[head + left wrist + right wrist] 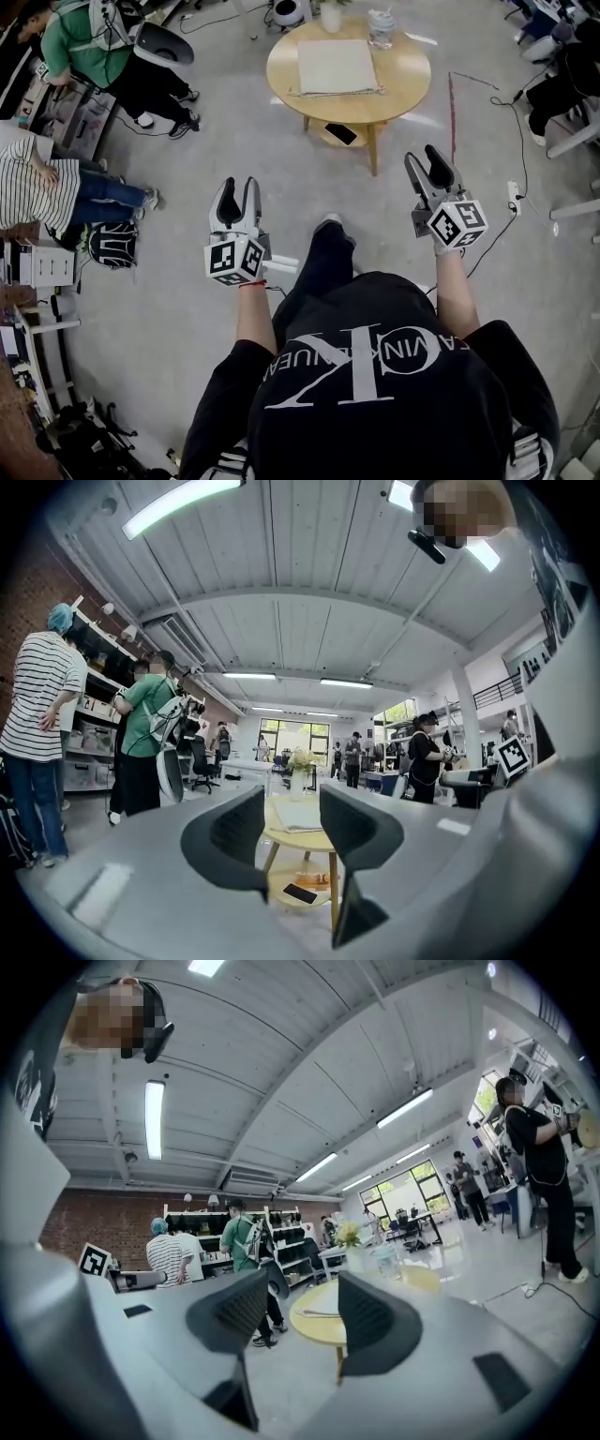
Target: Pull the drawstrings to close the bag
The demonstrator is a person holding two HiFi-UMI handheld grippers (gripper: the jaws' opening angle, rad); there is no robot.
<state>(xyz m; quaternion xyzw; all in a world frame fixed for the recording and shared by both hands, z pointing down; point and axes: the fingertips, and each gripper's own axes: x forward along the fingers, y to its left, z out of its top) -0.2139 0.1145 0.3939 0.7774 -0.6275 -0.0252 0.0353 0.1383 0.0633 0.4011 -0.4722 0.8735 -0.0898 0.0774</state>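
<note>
Bag (336, 66) lies flat and pale on the round table (408, 80), well ahead of us and well apart from both tools; we judge the task not yet begun, since nothing touches the cloth; its drawstrings are too small for us to make out from here, so we cannot say at which edge they sit

We hold the left gripper (239, 192) out in front at about waist height, aimed toward the table, its jaws standing apart with only air between them; its own view looks through that gap at the table and the bag on top; the right gripper (424, 161) is raised likewise on the other side, jaws released and empty, with the table seen between them in its view

We read this posture as a ready stance: both tools are open because each will likely need to take one cord, and they are spread to either side of us so that the two pulls can run away from each other; before that, we think we must step closer, for the table is out of reach

Other people stand at the shelves to our left, clear of our path
</note>
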